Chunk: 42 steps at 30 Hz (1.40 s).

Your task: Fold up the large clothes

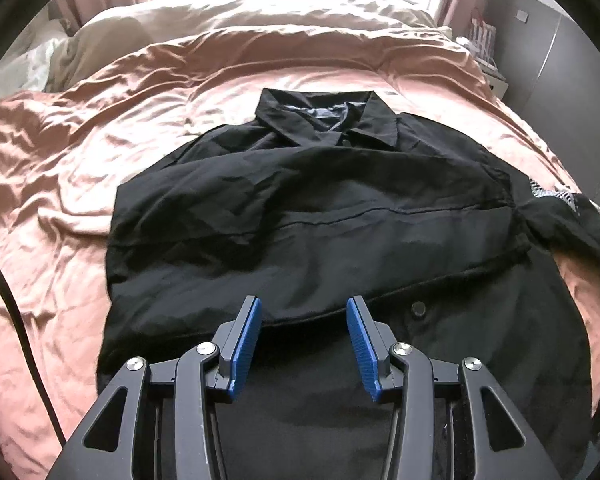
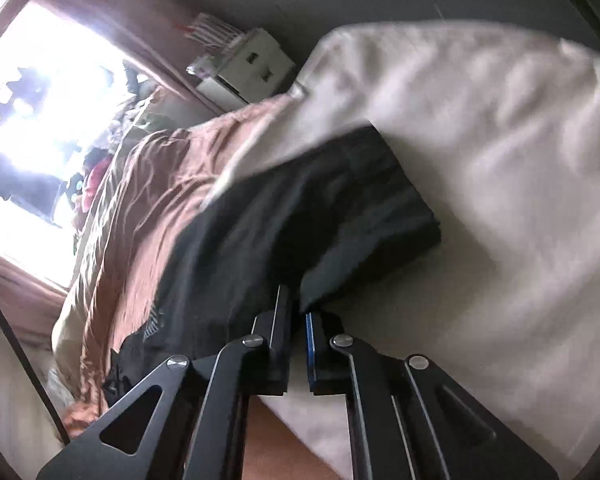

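Left claw [image 1: 304, 308] is spread wide, and its two blue pads [image 1: 246, 344] hang over the lower part of the black shirt [image 1: 308, 216] with nothing between them. Right claw [image 2: 296, 312] is pressed together on a fold of the same black shirt [image 2: 300, 208], near the sleeve end, and the cloth runs away from the fingertips in a thick band. That view is tilted and a little blurred.

From the left wrist view, the shirt lies spread on the bed, with the collar [image 1: 324, 120] at the far side and one dark button [image 1: 418, 308] close to the right pad. One sleeve [image 1: 564, 216] reaches out to the right edge of the bed. Under the shirt is a wrinkled salmon-pink duvet [image 1: 80, 184]. Beside the shirt, in the right wrist view, is pale cream bedding [image 2: 480, 140], and further away stand a white box [image 2: 252, 64] and a bright window [image 2: 40, 80].
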Each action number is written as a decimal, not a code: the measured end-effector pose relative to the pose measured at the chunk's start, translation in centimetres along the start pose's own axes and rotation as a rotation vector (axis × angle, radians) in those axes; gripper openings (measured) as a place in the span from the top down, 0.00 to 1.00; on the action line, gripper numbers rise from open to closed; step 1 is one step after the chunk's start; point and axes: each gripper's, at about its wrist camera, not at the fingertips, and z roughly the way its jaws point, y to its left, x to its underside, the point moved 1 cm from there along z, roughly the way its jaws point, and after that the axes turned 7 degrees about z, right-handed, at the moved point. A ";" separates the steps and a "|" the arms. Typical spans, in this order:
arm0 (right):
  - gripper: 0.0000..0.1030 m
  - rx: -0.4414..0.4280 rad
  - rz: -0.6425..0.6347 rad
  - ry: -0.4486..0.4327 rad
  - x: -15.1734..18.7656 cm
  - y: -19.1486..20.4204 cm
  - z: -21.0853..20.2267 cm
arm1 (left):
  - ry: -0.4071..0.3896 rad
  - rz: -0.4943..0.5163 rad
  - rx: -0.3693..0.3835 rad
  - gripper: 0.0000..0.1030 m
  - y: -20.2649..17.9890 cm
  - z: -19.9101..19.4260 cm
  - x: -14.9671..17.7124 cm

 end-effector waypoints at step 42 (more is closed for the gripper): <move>1.00 -0.408 -0.694 0.206 17.7 40.6 -1.0 | -0.097 -0.271 -0.113 0.44 19.5 -15.7 11.8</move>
